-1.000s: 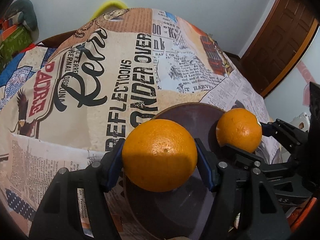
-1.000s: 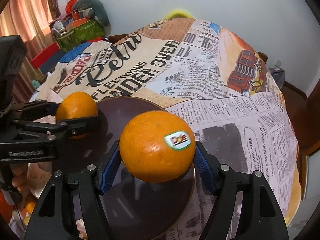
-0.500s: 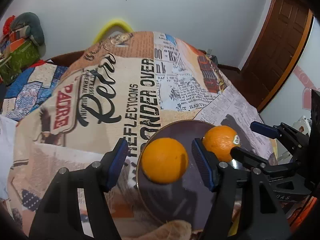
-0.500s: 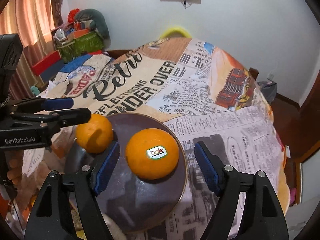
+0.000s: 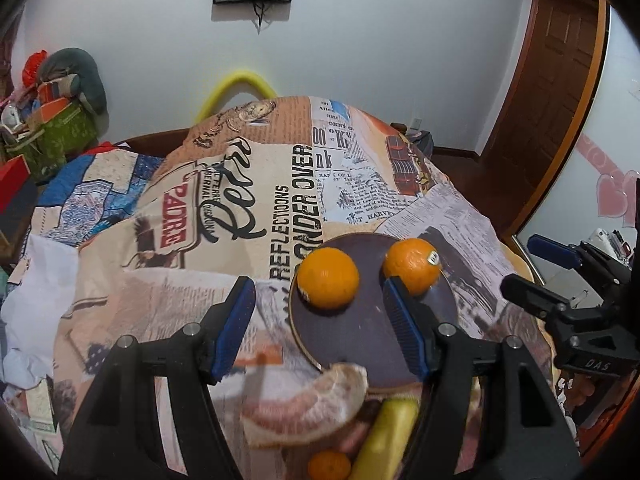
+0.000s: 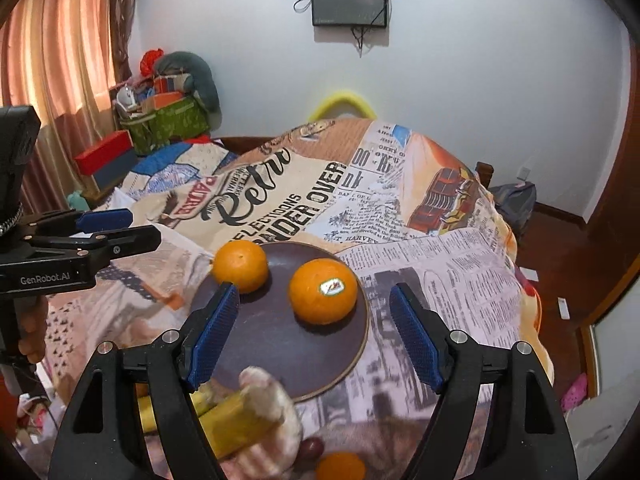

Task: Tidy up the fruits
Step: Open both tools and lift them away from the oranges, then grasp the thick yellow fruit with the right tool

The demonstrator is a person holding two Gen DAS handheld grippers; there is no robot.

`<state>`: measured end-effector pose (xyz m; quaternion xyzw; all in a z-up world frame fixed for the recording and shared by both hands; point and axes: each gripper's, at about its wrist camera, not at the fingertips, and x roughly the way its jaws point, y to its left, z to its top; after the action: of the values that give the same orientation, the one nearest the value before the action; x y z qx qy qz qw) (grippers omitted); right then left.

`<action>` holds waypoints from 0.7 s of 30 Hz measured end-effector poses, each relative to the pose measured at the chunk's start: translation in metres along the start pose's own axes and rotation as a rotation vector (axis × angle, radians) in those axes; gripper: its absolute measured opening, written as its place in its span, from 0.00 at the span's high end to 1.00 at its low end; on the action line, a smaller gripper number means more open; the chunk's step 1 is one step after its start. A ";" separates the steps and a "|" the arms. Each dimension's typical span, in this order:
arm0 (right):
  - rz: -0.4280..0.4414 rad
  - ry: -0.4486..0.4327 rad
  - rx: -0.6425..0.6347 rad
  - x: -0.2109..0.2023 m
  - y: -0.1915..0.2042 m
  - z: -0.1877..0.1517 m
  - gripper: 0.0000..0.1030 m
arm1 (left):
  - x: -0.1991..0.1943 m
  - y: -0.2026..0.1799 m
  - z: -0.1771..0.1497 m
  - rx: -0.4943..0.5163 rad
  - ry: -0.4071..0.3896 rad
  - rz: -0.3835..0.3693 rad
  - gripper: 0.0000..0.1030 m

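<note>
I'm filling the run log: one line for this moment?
left gripper: open | right gripper: open | two oranges: on plate | more fruit: near edge

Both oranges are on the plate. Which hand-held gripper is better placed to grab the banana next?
Probably the right hand-held gripper: it is open, and the banana lies just beneath its left finger. In the left view the banana sits off-centre under the right finger.

Two round oranges, one (image 5: pixel 328 278) plain, one (image 5: pixel 412 266) stickered, sit apart on a dark round plate (image 5: pixel 360 320); the left claw (image 5: pixel 320 328) gapes empty.
</note>
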<state>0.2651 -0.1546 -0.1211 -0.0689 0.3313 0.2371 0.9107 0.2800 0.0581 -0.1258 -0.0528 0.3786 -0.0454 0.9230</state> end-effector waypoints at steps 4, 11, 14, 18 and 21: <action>-0.004 -0.009 0.009 -0.016 0.005 -0.012 0.25 | -0.020 0.000 -0.015 -0.004 -0.005 0.000 0.36; -0.003 0.008 0.007 -0.032 0.018 -0.040 0.24 | -0.042 0.001 -0.045 -0.017 0.013 -0.011 0.35; 0.004 0.027 0.007 -0.033 0.026 -0.051 0.24 | -0.046 0.001 -0.058 -0.022 0.026 -0.017 0.36; 0.016 0.062 0.015 -0.026 0.033 -0.070 0.24 | -0.047 -0.001 -0.077 -0.017 0.043 -0.021 0.36; 0.026 0.101 0.012 -0.019 0.039 -0.084 0.24 | -0.045 -0.003 -0.089 -0.018 0.064 -0.024 0.36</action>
<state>0.1863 -0.1518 -0.1730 -0.0709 0.3793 0.2430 0.8900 0.1848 0.0547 -0.1571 -0.0640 0.4076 -0.0549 0.9093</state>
